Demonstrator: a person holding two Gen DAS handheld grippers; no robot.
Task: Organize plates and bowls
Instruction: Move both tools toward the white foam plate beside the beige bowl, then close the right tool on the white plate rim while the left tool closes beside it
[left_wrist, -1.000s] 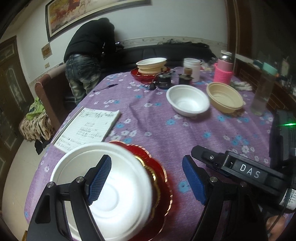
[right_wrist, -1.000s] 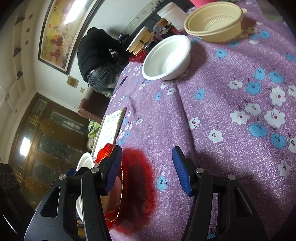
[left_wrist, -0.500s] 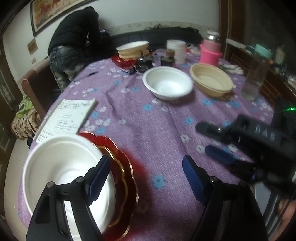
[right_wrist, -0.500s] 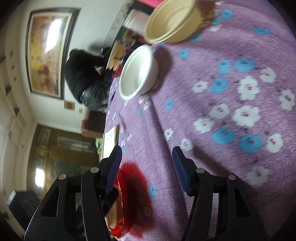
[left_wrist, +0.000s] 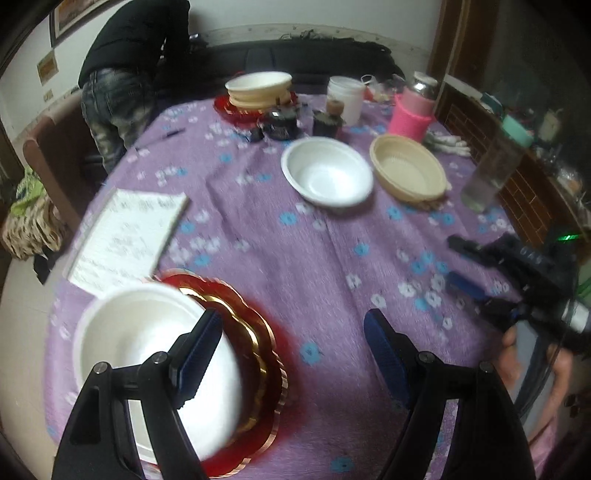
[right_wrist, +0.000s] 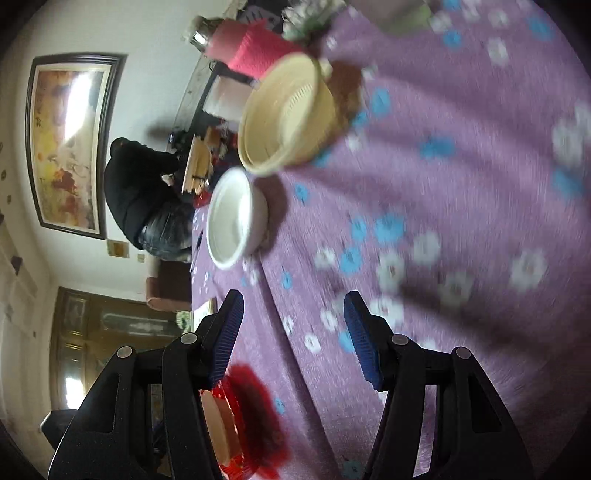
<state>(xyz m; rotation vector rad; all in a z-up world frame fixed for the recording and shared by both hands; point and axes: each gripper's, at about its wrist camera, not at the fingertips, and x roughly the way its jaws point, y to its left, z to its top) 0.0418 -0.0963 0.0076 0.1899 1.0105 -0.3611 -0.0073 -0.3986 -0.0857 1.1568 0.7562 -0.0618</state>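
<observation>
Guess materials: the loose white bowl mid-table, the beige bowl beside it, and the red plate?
White bowl: looks like matte foam or pulp disposable; dull, thick rolled rim, no glare. Beige bowl: probably moulded plastic; fine ribbing or slots across its inside, slight sheen. Red plate: likely glossy plastic, possibly glass; translucent red, scalloped metallic gold rim.

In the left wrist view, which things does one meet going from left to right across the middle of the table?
Notebook → white bowl → beige bowl → clear bottle.
</observation>
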